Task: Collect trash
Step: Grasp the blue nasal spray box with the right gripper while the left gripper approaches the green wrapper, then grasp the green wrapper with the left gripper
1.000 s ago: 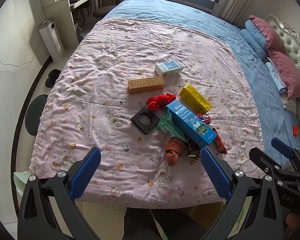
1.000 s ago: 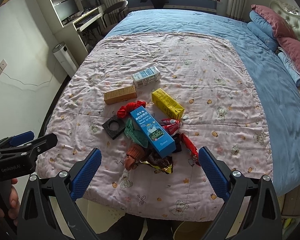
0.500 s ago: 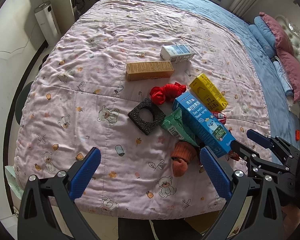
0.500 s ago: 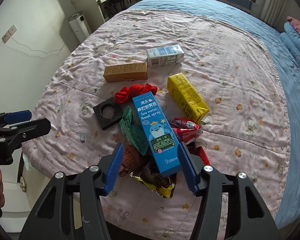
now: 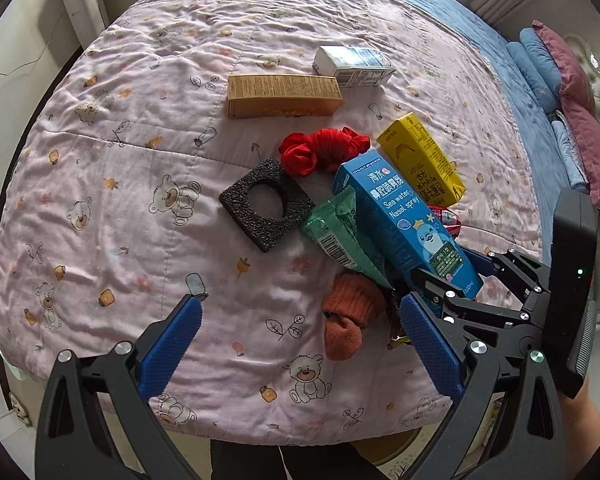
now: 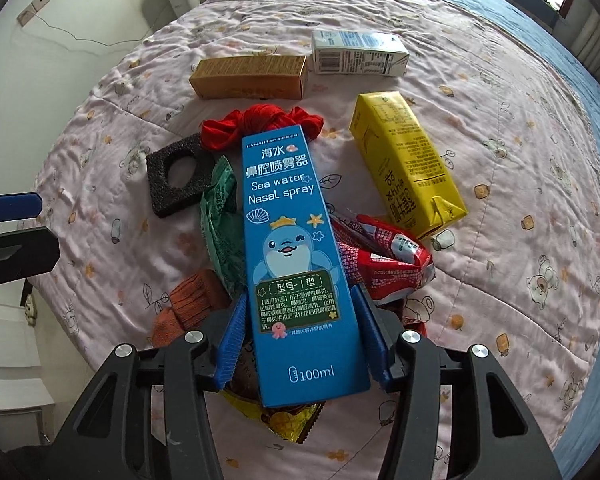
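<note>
1. The right gripper (image 6: 300, 340) points steeply down at the lower centre of its own view, and its fingers (image 6: 232, 338) are closing with the blue nasal spray box (image 6: 296, 256) between them; the blue pads sit at the box's two long sides near its lower end, seemingly touching.
2. The left gripper (image 5: 298, 342) stands wide open at the bottom of its view, with nothing between its fingers (image 5: 172, 344), above bare pink quilt (image 5: 120, 168).
3. The blue nasal spray box lies at the middle of the pile on the bed, across a green wrapper (image 6: 220, 224) and red wrappers (image 6: 384, 260).
4. Under its near end shows a gold wrapper (image 6: 292, 420).
5. An orange sock (image 5: 350, 316) lies at the lower left of the pile, a black foam square (image 5: 266, 204) with a round hole to its upper left.
6. A red cloth bundle (image 5: 320, 150) sits at the box's far end.
7. A yellow carton (image 6: 408, 164) lies to the right.
8. A tan box (image 6: 250, 76) and a white carton (image 6: 358, 58) lie farthest up the frame, just beside each other.
</note>
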Demonstrator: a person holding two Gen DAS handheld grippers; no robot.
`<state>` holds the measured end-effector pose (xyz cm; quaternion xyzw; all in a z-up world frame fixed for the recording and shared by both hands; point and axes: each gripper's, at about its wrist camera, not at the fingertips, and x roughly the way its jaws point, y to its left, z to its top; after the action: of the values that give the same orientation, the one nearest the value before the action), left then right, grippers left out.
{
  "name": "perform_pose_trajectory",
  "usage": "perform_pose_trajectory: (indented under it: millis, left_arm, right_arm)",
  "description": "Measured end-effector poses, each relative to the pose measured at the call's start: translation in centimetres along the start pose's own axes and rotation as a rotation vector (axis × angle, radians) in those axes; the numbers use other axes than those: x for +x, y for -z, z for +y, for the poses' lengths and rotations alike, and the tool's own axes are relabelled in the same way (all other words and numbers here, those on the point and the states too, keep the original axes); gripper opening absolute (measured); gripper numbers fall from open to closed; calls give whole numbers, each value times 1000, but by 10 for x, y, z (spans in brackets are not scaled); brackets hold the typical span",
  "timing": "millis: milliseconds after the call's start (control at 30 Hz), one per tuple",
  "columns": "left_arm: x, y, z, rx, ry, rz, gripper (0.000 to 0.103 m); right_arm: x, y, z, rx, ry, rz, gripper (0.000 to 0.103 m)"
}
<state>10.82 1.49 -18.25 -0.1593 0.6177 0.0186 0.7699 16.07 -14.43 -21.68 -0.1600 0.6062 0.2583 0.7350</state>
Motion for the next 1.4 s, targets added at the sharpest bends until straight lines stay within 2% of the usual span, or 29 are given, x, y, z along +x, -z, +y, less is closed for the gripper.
perform_pose_trajectory:
  millis: [167, 367, 500, 700, 800, 833, 867, 900, 1033, 1200, 1400]
  left_arm:
    - [13, -5, -10, -2, 15, 23, 99]
    - [37, -12, -23, -24, 32, 54, 99]
    - [58, -18, -27, -74, 44, 70, 97]
    - [95, -29, -29, -161, 25, 123, 73]
    - [110, -35, -31, -184, 10, 148, 52]
    - [114, -36, -33, -187, 9, 153, 40]
    - [118, -38, -34, -187, 3, 155, 34]
    - [119, -39, -34, -189, -2, 152, 33]
    - [109, -41, -35, -184, -12, 101, 27]
    - [79, -42, -38, -151, 1, 50, 25]
    - [32, -39, -47, -48, 48, -7, 25]
  right_arm:
    - [-2, 0, -8, 37, -50, -5, 47]
    - [-28, 7, -33, 139, -97, -51, 47]
    - [-44, 17, -49, 196, -127, -77, 47]
    - [-55, 24, -55, 202, -143, -110, 47]
    - [-54, 28, -55, 195, -152, -113, 47]
    - [-53, 29, -56, 197, -158, -113, 47]
    - [-54, 31, -56, 200, -162, -114, 47]
    - [-54, 32, -56, 205, -166, -116, 47]
    - [-58, 37, -56, 220, -172, -130, 47]
    - [-70, 42, -58, 261, -178, -150, 47]
    - [-99, 49, -54, 330, -148, -190, 47]
